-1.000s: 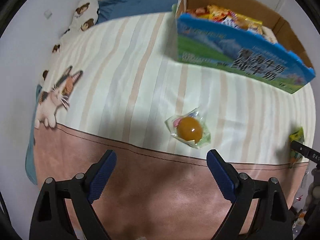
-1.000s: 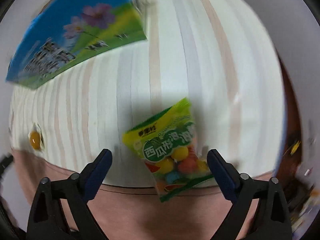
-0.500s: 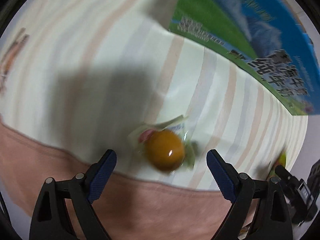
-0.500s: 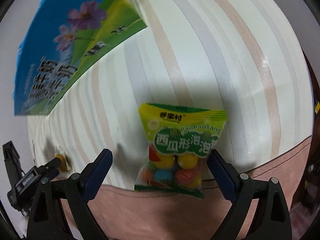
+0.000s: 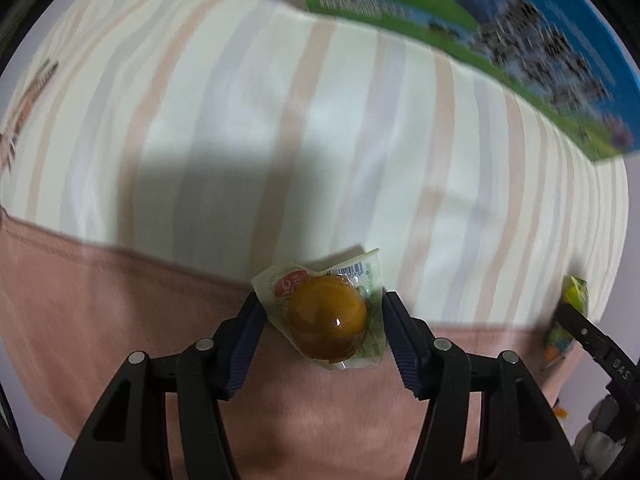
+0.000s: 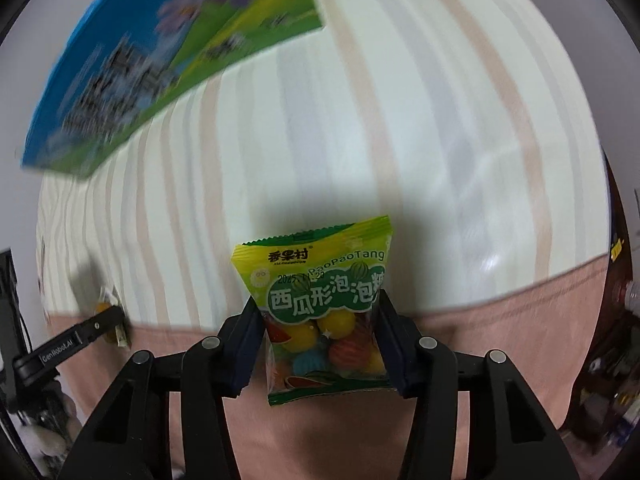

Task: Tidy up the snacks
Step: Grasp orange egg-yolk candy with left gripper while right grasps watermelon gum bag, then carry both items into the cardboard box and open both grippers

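Left gripper [image 5: 323, 312]: we've just been closing its jaws, now pinched on the jelly cup [image 5: 328, 318].
Right gripper [image 6: 318, 330]: jaws just closed too, clamped on the bubble gum bag [image 6: 320, 312].
Both snacks: sitting where the bedsheet [image 5: 280, 140] goes from pink band to stripes.
Further back: milk carton box [image 6: 160, 64], blurry, on the stripes, well apart from both snacks.

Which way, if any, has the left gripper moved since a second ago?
Yes. The left gripper has come down toward the sheet, and its jaws have just been closing around the jelly cup.
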A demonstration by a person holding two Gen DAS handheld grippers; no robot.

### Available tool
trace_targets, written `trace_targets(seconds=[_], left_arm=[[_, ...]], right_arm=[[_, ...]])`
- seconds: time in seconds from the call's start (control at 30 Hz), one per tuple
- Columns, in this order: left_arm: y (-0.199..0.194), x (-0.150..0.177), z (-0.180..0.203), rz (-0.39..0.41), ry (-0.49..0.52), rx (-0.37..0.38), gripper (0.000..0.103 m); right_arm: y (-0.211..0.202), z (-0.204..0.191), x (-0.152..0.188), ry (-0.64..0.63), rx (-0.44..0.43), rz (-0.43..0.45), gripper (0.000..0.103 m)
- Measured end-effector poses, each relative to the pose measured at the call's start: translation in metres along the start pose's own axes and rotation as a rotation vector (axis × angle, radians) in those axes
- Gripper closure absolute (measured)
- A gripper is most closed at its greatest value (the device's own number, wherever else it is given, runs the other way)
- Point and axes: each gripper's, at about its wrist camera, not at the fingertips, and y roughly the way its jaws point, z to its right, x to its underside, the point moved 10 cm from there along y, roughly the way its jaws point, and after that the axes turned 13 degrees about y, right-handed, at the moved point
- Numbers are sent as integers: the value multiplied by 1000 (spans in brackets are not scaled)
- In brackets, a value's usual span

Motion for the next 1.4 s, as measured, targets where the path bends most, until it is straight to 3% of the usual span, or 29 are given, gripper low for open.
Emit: trace_targets(seconds=[0.1,0.33,0.53,0.73,0.97,1.1,1.23,1.4], left_arm=[[13,11,1,-31,-6,36,42],[13,10,15,-19,27,-24,47],[-8,18,29,7,4,23,47],[-84,-8,56,132,47,104,47],[-185,-87,91,305,160,172,47],[-224,-139,97,344,232,144,47],[-229,-194,98,339,262,96,47],[-195,-246,88,271,256,49,47]], right_arm=[[10,-1,7,-21,19,-15,45],[21,-17,20,-98,89,23,48],[-2,-28,36,-86,2,18,49],[-42,-63,32,-100,-117,53,50],[-129,-120,-25,-166,-244,168,50],[-169,-146,-78,-196,-263,236,50],[-184,-162,-139,-206,-232,287,50],[-170,-185,-200,-216,-171,282,50]])
